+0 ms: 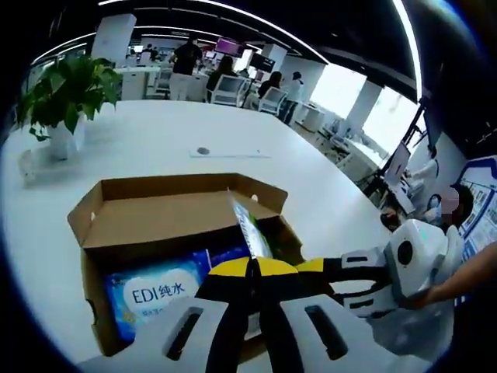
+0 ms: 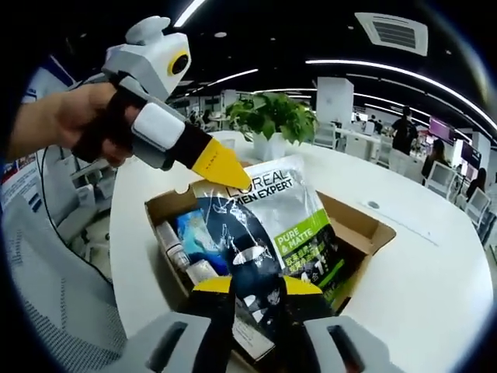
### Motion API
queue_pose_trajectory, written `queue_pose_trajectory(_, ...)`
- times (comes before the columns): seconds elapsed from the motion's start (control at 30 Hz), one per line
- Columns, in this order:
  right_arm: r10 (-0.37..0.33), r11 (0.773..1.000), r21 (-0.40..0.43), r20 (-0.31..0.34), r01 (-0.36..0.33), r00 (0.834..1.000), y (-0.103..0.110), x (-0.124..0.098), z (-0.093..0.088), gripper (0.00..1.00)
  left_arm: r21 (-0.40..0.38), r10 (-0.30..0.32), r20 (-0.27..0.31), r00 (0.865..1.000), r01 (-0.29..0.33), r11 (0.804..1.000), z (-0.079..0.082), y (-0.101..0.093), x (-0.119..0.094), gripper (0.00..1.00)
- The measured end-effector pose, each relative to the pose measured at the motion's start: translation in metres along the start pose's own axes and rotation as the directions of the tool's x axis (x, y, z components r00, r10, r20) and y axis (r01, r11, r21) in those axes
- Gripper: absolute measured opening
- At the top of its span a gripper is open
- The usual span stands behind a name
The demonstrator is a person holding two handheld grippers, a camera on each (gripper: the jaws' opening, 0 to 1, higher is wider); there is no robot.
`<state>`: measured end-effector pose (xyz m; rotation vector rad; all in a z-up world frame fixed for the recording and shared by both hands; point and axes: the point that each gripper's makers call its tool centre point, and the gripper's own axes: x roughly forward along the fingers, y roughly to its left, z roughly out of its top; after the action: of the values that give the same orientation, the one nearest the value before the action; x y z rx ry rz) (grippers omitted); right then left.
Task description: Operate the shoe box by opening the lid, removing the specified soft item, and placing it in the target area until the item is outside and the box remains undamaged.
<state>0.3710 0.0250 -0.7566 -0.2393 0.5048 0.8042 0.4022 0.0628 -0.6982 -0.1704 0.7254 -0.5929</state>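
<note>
An open cardboard shoe box (image 1: 155,186) (image 2: 359,227) stands on a white table (image 1: 147,136) (image 2: 435,295). A silver, black and green L'Oreal Men Expert pouch (image 2: 287,217) is lifted upright over the box and is seen edge-on in the left gripper view (image 1: 250,225). My left gripper (image 1: 252,268) (image 2: 235,179) is shut on the pouch's top edge. My right gripper (image 2: 258,287) (image 1: 326,280) is open, its jaws on either side of the pouch's lower end. A blue EDI pack (image 1: 155,295) (image 2: 194,233) lies in the box.
A small tube (image 2: 171,242) lies beside the blue pack. A potted plant (image 1: 66,93) (image 2: 272,116) stands on the table beyond the box. A grey mesh chair (image 2: 46,287) is by the table edge. Several people sit and stand at desks far behind.
</note>
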Motion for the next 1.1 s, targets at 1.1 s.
queue_pose_trajectory(1.1, 0.005, 0.998, 0.063, 0.155, -0.015, 0.988, -0.004, -0.047, 0.07, 0.0, 0.14, -0.028, 0.123, 0.992, 0.011, 0.99, 0.056, -0.028, -0.042, 0.0)
